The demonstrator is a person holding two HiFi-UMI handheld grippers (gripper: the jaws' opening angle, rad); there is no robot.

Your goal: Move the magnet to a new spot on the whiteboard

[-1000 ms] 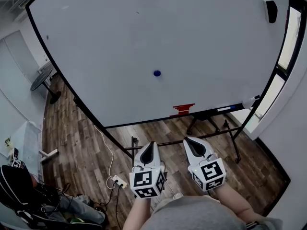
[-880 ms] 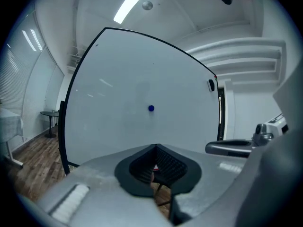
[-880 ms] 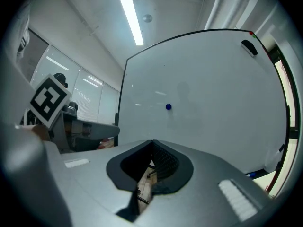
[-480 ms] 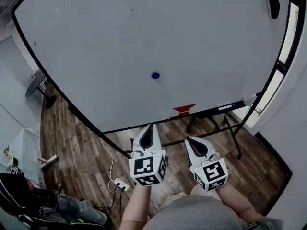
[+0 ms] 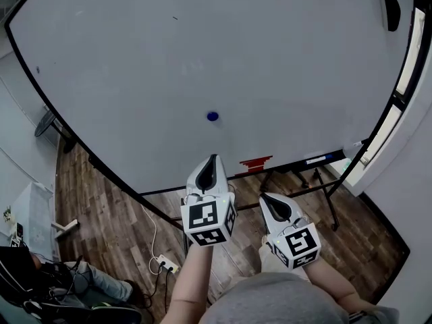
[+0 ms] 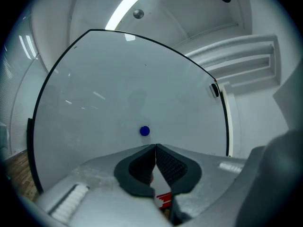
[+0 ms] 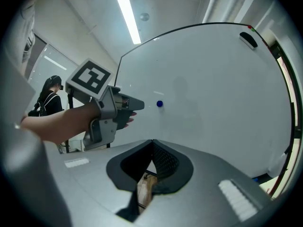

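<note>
A small round blue magnet [image 5: 212,116] sticks to the big whiteboard [image 5: 283,59], below its middle. My left gripper [image 5: 214,158] is raised toward the board and points at the magnet from a short way below it, jaws shut and empty. In the left gripper view the magnet [image 6: 145,131] sits just above the closed jaw tips [image 6: 155,146]. My right gripper [image 5: 264,197] hangs lower and further back, shut with nothing in it. The right gripper view shows the magnet [image 7: 159,104], the left gripper [image 7: 135,109] short of it, and its own closed tips [image 7: 152,141].
A black eraser [image 5: 389,12] clings to the board's top right corner. Red marker print [image 5: 256,162] and a pen tray [image 5: 317,158] run along the bottom edge. The board's stand [image 5: 317,194] rests on wood floor; cables and a power strip [image 5: 165,264] lie at lower left.
My left gripper has risen and moved forward toward the magnet. The right gripper has edged forward a little. The board looms larger in the head view.
</note>
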